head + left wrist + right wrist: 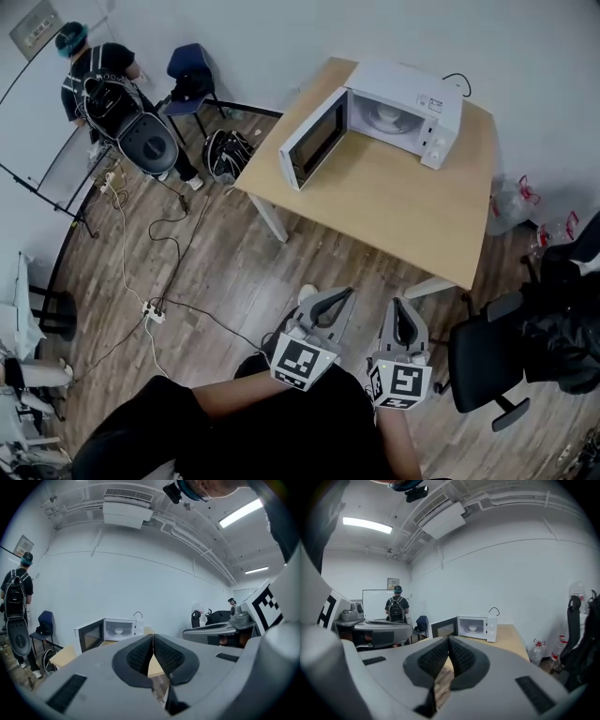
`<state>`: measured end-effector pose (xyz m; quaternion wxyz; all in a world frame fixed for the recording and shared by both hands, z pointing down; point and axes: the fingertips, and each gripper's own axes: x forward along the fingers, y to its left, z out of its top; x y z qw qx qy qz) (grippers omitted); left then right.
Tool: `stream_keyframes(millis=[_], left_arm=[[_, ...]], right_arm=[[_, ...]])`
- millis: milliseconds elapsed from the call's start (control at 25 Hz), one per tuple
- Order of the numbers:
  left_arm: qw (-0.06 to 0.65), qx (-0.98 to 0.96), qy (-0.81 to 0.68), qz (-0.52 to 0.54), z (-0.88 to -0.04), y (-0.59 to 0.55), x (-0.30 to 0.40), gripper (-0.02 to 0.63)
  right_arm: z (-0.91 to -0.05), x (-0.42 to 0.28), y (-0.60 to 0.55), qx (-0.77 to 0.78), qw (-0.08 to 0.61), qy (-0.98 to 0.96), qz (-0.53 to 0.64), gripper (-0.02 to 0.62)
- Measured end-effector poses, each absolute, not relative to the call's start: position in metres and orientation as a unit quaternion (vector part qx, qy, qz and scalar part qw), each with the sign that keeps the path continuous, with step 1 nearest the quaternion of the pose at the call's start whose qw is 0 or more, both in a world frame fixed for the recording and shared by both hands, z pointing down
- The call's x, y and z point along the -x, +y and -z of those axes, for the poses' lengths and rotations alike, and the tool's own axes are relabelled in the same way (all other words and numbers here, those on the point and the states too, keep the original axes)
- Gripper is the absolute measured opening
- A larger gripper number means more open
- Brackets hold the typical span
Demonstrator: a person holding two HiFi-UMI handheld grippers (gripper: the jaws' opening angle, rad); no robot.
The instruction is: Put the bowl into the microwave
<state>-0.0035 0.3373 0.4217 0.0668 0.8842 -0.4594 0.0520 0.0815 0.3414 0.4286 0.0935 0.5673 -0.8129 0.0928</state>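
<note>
A white microwave (405, 112) stands at the far end of the wooden table (394, 202), its door (314, 139) swung wide open to the left. Inside it sits a white bowl (386, 114), also seen as a small white bowl (119, 631) in the left gripper view and the bowl (473, 628) in the right gripper view. My left gripper (347, 294) and right gripper (399, 306) are side by side over the floor, short of the table's near edge and well apart from the microwave. Both point toward it. Each has its jaws pressed together with nothing between them.
A black office chair (487, 361) stands right of me by the table corner. A person with a backpack (98, 80) stands at the back left near a blue chair (192, 75). Cables and a power strip (153, 312) lie on the wooden floor. Water bottles (536, 651) stand by the wall.
</note>
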Motion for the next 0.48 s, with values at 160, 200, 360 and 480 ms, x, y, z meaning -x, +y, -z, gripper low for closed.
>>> stream_keyframes(millis=[160, 200, 360, 480], left_arm=[[0.063, -0.881, -0.466, -0.052, -0.417, 0.35, 0.002, 0.012], [0.059, -0.882, -0.465, -0.052, -0.416, 0.353, 0.001, 0.012], [0.044, -0.884, -0.462, -0.051, -0.409, 0.354, -0.002, 0.014], [0.047, -0.881, -0.468, -0.047, -0.408, 0.354, 0.003, 0.012]], right_arm=[[-0.422, -0.081, 0.355, -0.563, 0.085, -0.818, -0.084, 0.06], [-0.42, -0.081, 0.356, -0.563, 0.082, -0.818, -0.08, 0.06], [-0.415, -0.075, 0.353, -0.56, 0.08, -0.822, -0.074, 0.06], [-0.414, -0.068, 0.354, -0.557, 0.079, -0.823, -0.074, 0.06]])
